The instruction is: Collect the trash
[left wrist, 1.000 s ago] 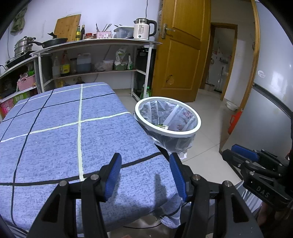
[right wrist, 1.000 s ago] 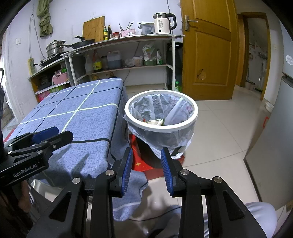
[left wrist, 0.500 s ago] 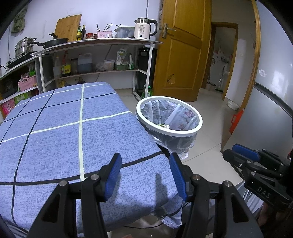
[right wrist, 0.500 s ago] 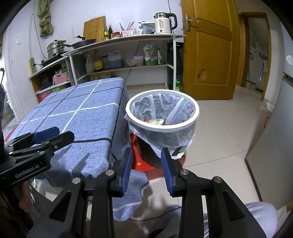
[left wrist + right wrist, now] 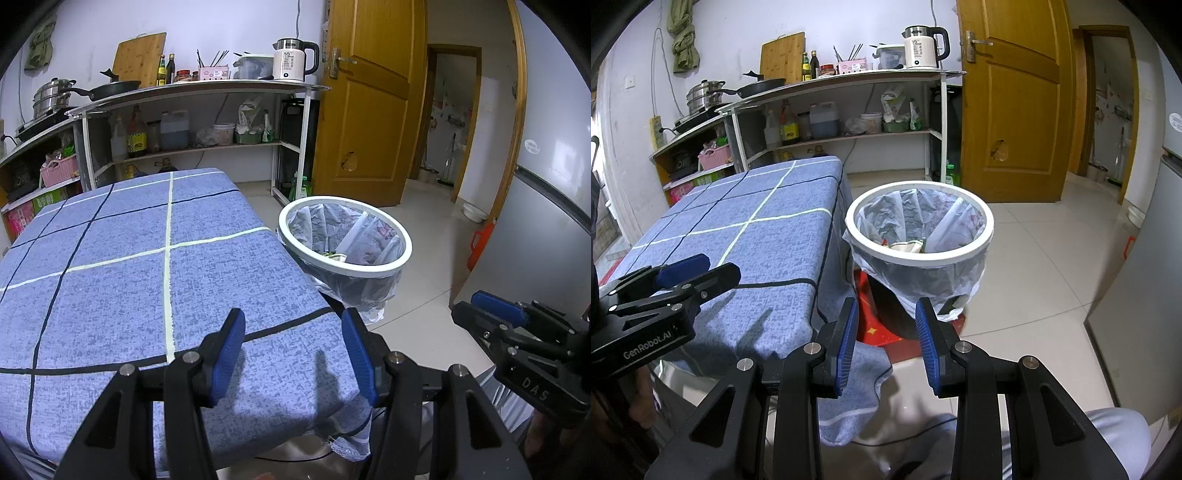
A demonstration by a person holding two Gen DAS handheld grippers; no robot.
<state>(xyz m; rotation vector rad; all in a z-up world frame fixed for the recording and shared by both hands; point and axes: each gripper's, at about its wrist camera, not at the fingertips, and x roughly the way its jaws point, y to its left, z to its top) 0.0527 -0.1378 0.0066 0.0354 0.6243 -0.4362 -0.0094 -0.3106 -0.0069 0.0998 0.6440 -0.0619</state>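
Note:
A white-rimmed trash bin (image 5: 345,271) (image 5: 919,258) lined with a clear plastic bag stands on the floor at the table's right side. Some trash (image 5: 905,246) lies inside it. My left gripper (image 5: 291,354) is open and empty, above the near right corner of the blue checked tablecloth (image 5: 129,277). My right gripper (image 5: 886,332) is open and empty, above the floor in front of the bin. Each gripper shows in the other's view: the right one (image 5: 517,332) and the left one (image 5: 665,284).
A metal shelf rack (image 5: 203,110) with a kettle, pans and bottles stands along the back wall. A wooden door (image 5: 369,110) is behind the bin. A grey fridge (image 5: 1145,258) is at the right. A red mat (image 5: 879,325) lies under the bin.
Both views have drifted very slightly; the bin sits a touch further right in the frames. Both grippers remain open and empty.

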